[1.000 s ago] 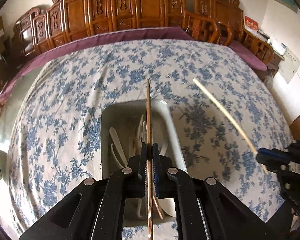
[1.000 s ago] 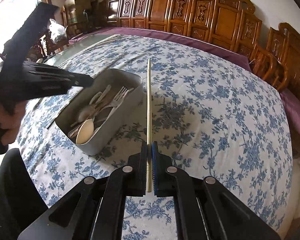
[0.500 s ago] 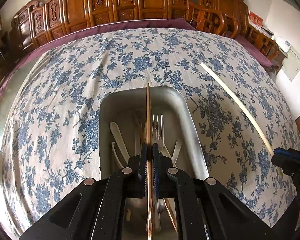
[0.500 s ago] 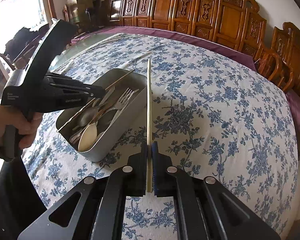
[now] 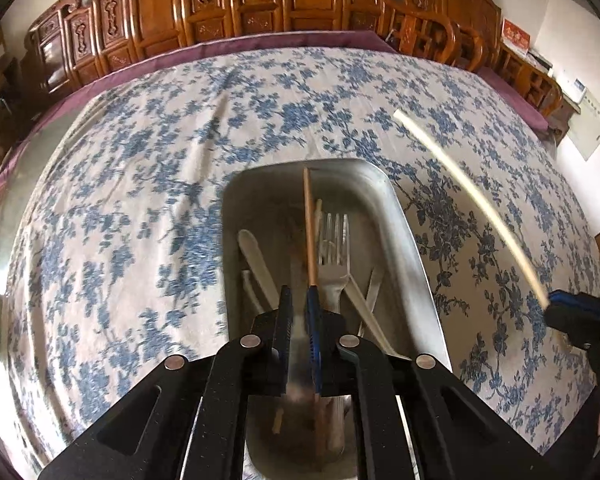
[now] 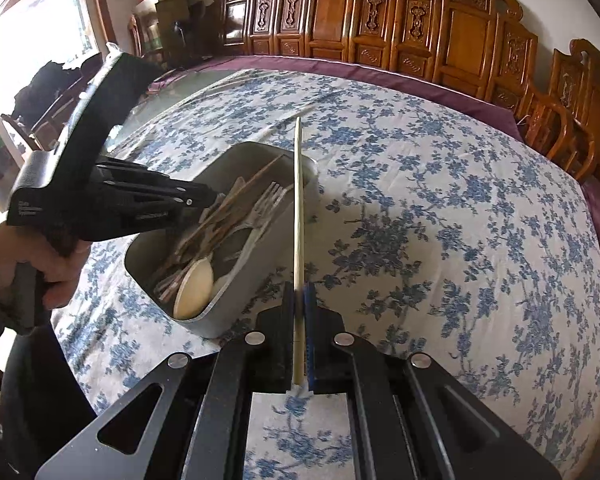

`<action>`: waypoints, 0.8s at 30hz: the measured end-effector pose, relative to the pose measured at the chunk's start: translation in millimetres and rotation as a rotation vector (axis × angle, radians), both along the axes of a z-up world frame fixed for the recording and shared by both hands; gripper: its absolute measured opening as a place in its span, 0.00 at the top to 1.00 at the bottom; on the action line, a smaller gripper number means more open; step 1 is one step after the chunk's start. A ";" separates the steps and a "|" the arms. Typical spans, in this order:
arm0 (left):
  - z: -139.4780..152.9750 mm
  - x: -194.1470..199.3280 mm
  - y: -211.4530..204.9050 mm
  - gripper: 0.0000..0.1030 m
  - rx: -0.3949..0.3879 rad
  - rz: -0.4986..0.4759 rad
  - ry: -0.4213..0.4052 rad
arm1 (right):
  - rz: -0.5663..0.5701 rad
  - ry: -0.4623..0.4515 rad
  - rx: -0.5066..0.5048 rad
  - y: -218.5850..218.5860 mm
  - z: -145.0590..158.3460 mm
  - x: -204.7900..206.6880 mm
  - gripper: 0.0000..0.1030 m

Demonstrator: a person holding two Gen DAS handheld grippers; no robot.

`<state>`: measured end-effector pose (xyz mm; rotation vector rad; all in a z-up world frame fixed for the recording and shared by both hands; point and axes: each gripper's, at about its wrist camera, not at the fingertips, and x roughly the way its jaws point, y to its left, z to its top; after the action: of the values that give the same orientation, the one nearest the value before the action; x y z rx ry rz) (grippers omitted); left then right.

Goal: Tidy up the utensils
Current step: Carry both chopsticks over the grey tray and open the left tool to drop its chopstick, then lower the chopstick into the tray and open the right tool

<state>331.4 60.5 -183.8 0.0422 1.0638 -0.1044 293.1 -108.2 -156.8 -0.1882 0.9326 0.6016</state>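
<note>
A grey metal tray (image 5: 408, 240) on the floral tablecloth holds a fork (image 5: 334, 248), pale spoons and other utensils. My left gripper (image 5: 300, 300) hovers over the tray with its jaws slightly apart; a brown chopstick (image 5: 309, 224) lies against the right finger, pointing into the tray. In the right wrist view the left gripper (image 6: 204, 196) is over the tray (image 6: 236, 280). My right gripper (image 6: 299, 296) is shut on a pale chopstick (image 6: 298, 200), held above the cloth just right of the tray. It shows in the left wrist view (image 5: 472, 200).
The round table carries a blue floral cloth (image 6: 440, 220) with a purple edge. Carved wooden chairs (image 5: 260, 0) ring the far side. A hand (image 6: 40, 264) holds the left gripper's handle.
My left gripper has moved forward and down over the tray and its jaws have parted, loosening the brown chopstick. The right gripper has come closer to the tray with the pale chopstick.
</note>
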 end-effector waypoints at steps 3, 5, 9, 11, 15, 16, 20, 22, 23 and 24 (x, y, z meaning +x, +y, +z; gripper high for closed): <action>11.9 -9.3 11.7 0.83 0.005 0.006 -0.026 | 0.005 0.010 0.018 12.0 0.6 -0.4 0.94; 18.5 -14.8 19.1 0.83 0.006 0.007 -0.037 | 0.012 0.023 0.033 23.9 0.2 -0.4 0.94; 27.9 -23.7 35.4 0.83 0.002 0.021 -0.054 | 0.015 0.048 0.043 48.2 -2.8 0.4 0.94; 31.0 -27.6 43.8 0.82 0.001 0.032 -0.061 | 0.015 0.068 0.048 61.4 -6.2 2.2 0.94; 33.6 -33.4 61.5 0.81 -0.007 0.054 -0.066 | 0.003 0.083 0.024 81.4 -13.5 6.7 0.94; 34.2 -35.1 65.6 0.81 -0.009 0.059 -0.068 | -0.002 0.088 0.021 84.1 -15.5 8.1 0.94; 34.9 -40.7 76.6 0.80 -0.013 0.071 -0.072 | -0.025 0.097 -0.017 94.8 -23.5 15.8 0.94; 35.6 -42.1 80.7 0.80 -0.014 0.075 -0.073 | -0.036 0.105 -0.036 96.7 -28.9 19.6 0.94; 35.8 -43.2 82.5 0.80 -0.015 0.077 -0.073 | -0.040 0.111 -0.041 97.2 -31.5 21.2 0.94; 36.0 -43.8 83.8 0.80 -0.015 0.078 -0.074 | -0.042 0.115 -0.044 97.9 -33.2 22.9 0.94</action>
<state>287.6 144.3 -147.9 -0.0093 0.9897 -0.0400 316.0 -10.2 -190.0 -0.1745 1.0587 0.5580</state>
